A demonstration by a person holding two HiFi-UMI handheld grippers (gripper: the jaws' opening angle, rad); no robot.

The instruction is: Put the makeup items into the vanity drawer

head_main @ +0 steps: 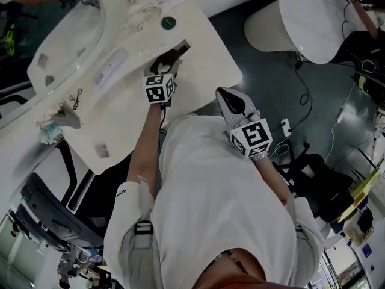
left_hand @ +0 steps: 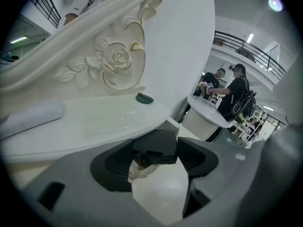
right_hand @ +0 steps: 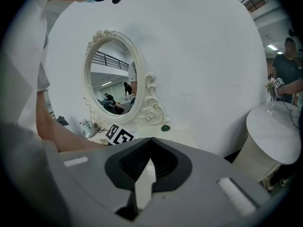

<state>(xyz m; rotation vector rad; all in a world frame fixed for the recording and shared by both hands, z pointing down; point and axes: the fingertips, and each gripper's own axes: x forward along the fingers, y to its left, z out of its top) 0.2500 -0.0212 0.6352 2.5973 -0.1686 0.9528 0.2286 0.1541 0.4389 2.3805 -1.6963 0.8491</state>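
**A:** Where's the makeup item?

**B:** The black item (left_hand: 156, 145) sits in my left gripper (left_hand: 158, 155). The jaws are clamped on it from both sides, and its long side runs across them. A pale scrap (left_hand: 142, 170) hangs under it; I can't tell what that is.

**A:** And the drawer?

**B:** In the head view there's a dark gap at the table's (head_main: 207, 62) front edge, which I take for the open drawer (head_main: 181, 44). My left jaws point down into that gap. In the left gripper view the tabletop lies ahead of the jaws and a little above them, with a white surface underneath. So I judge the item is at the opening or just inside. Whether it touches the bottom, I can't tell.

**A:** So what does the next move turn on?

**B:** The drawer lies straight below the jaws, I think. Letting go and backing out should do it.

**A:** Anything left out?

**B:** A green item (head_main: 168, 23) lies on top, beyond my left jaws, near the mirror's (head_main: 66, 35) base. My left hand is nearer to it. My right gripper (right_hand: 150, 143) has its jaws pressed together with nothing between them. It hangs off the table's front edge, apart from the drawer.
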